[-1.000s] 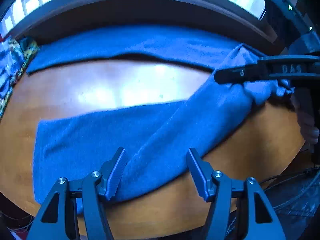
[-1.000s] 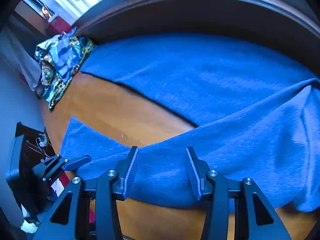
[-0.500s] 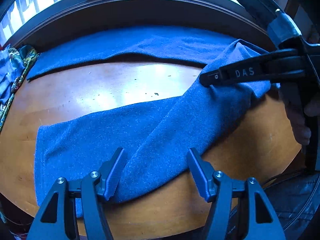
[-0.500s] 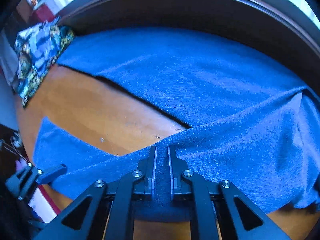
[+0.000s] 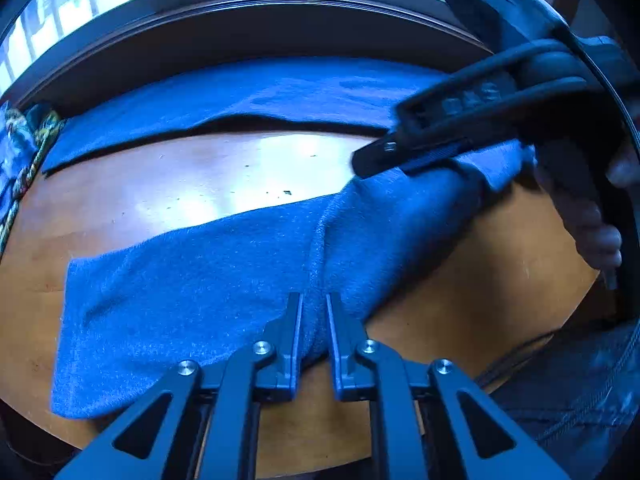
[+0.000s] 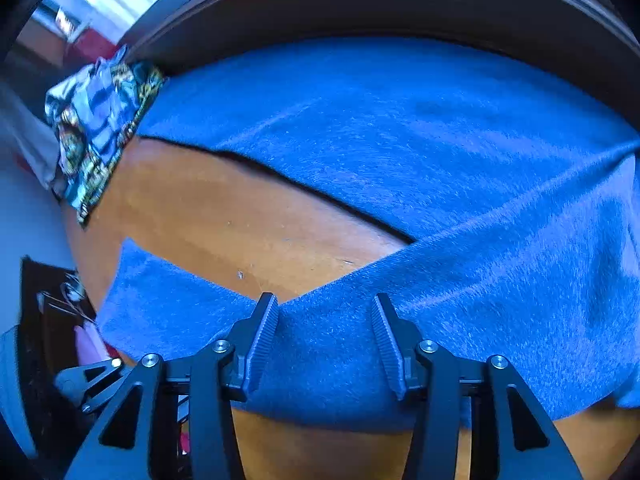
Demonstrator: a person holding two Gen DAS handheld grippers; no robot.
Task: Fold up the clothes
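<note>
Glossy orange-brown wooden table (image 5: 168,184), bare across its middle, scattered with small dark specks and catching bright window glare. Crumpled patterned cloth in blue, white and gold (image 6: 96,120) bunched at the far left edge of the table, seen also in the left wrist view (image 5: 20,152). Dark curved wooden window frame (image 5: 248,16) behind, bright panes above.

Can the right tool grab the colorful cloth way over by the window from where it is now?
Probably not. The right tool sits open over the blue cloth, while the colorful cloth lies far off at the table's far left edge. Nothing blocks it; it just looks too distant.
</note>
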